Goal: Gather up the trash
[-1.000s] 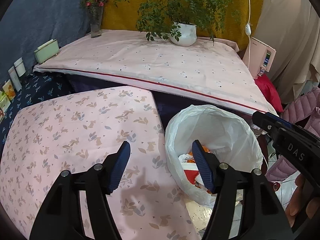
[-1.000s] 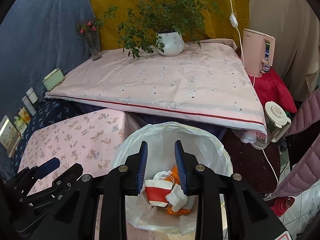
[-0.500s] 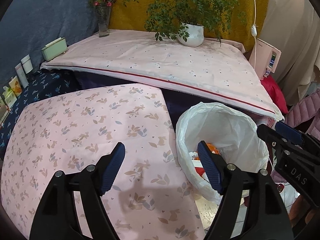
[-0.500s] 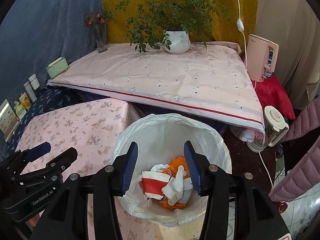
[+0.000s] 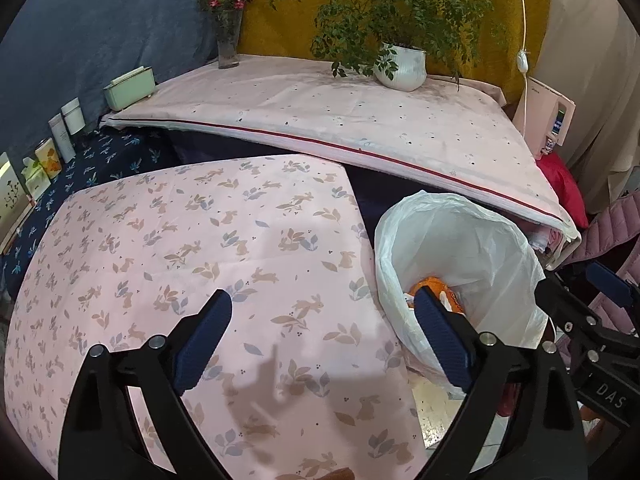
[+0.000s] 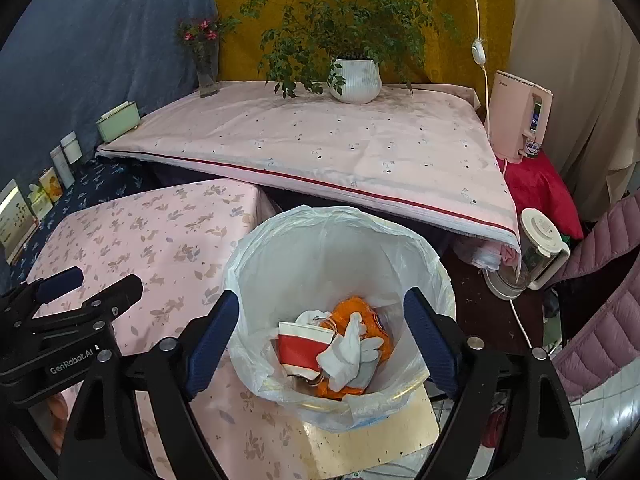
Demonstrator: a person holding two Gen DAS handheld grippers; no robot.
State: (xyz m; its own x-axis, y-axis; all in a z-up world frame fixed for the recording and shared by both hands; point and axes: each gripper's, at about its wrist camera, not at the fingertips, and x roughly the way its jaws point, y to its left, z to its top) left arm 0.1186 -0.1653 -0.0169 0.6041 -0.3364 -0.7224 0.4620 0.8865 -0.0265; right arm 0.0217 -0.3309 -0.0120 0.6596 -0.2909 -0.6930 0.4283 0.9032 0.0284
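A bin lined with a white plastic bag [image 6: 332,236] [image 5: 460,240] stands beside the low table. Inside it lie a red-and-white paper cup [image 6: 304,346], crumpled white tissue [image 6: 352,346] and an orange wrapper [image 6: 356,306]. My right gripper [image 6: 320,332] hovers above the bin's mouth, its jaws opening wide with nothing gripped between them. My left gripper [image 5: 322,336] hangs over the pink rabbit-print tablecloth [image 5: 180,248], jaws also opening and empty; its right finger overlaps the bag's rim. Each gripper shows at the edge of the other's view.
A larger pink-covered table [image 6: 340,148] behind holds a white potted plant [image 6: 354,80], a flower vase [image 6: 208,68] and a green box [image 6: 118,122]. A pink appliance [image 6: 520,120], a kettle [image 6: 536,248] and a quilted jacket [image 6: 600,312] are on the right. Small boxes [image 5: 44,164] line the left.
Both grippers' jaws have spread much wider. The right gripper, nearly closed over the bin a second ago, now stands wide above the trash. Both views have shifted slightly.
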